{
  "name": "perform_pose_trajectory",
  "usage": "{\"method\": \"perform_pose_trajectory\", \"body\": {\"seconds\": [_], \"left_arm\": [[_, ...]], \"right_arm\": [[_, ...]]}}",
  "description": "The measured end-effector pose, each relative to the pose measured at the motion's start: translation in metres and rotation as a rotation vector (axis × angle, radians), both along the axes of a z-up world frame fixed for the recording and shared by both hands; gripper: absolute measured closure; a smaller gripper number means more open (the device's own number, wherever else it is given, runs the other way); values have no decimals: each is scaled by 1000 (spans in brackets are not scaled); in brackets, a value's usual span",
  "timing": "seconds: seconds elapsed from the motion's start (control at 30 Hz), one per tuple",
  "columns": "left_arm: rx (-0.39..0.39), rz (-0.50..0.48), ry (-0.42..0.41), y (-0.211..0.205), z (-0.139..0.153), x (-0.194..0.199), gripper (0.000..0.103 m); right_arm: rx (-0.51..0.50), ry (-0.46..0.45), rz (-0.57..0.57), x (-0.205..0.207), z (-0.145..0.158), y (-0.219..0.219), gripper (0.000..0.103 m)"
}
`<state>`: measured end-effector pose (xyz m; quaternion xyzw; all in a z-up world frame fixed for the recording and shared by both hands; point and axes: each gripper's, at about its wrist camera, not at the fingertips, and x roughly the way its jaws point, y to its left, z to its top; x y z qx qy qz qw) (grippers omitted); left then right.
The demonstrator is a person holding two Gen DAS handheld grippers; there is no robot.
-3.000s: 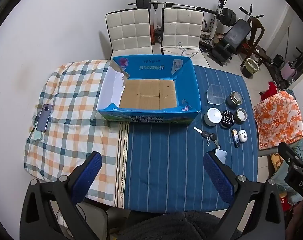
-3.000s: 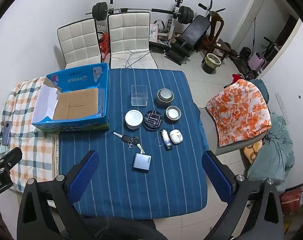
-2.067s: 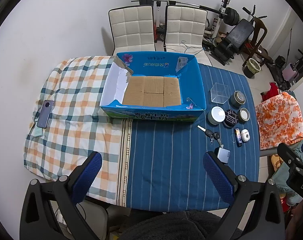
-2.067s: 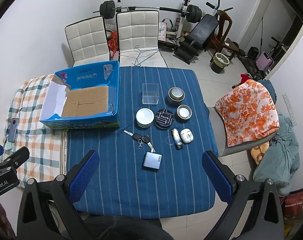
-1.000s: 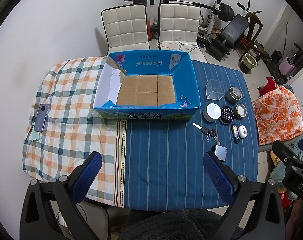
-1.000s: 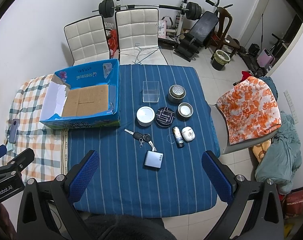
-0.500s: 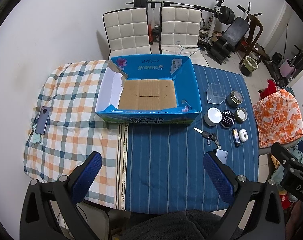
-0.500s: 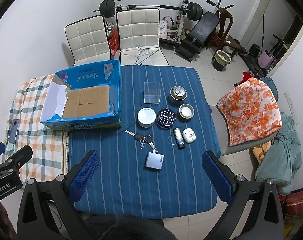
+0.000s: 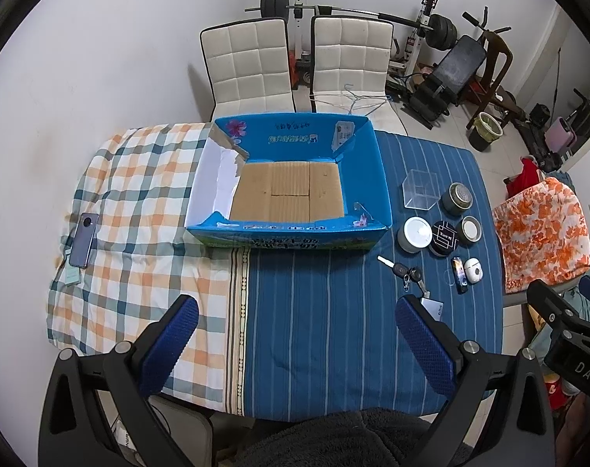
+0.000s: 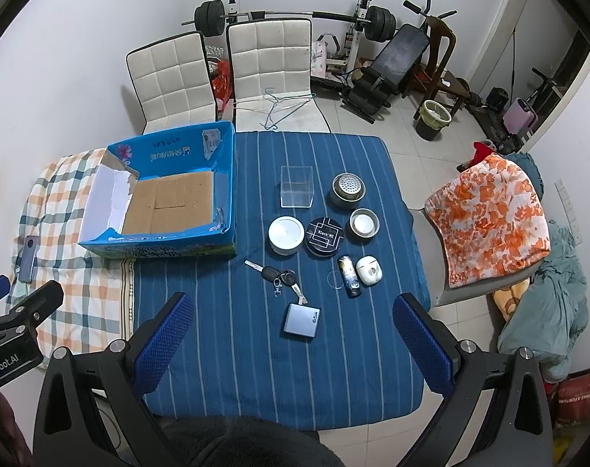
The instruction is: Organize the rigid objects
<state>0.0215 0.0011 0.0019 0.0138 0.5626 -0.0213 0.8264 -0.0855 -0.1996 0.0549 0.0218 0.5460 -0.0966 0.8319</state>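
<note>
An empty blue cardboard box sits mid-table. To its right on the blue striped cloth lie a clear plastic cube, a metal tin with a perforated lid, a white round tin, a black round tin, a small silver tin, a car key bunch, a lighter, a white earbud case and a grey flat box. My left gripper and right gripper hover high above the near table edge, both open and holding nothing.
A phone lies on the checked cloth at the table's left. Two white chairs stand behind the table, with gym gear beyond. An orange flowered cushion rests on a chair at the right.
Both views have drifted slightly up and down over the table. Nothing on the table has moved, and both grippers have stayed open.
</note>
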Motion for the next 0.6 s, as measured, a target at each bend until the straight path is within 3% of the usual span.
{"method": "perform_pose_trajectory", "body": {"seconds": [0.2, 0.37, 0.47, 0.6], "left_arm": [[-9, -7, 0, -4, -1, 8, 0], [-59, -60, -49, -31, -3, 49, 0], [-97, -105, -66, -54, -9, 79, 0], [-137, -172, -52, -102, -39, 137, 0]], "right_arm": [[7, 6, -16, 12, -2, -5, 0], [11, 9, -86, 46, -15, -37, 0], [24, 27, -142, 74, -34, -74, 0], [34, 63, -191, 124, -80, -130, 0]]}}
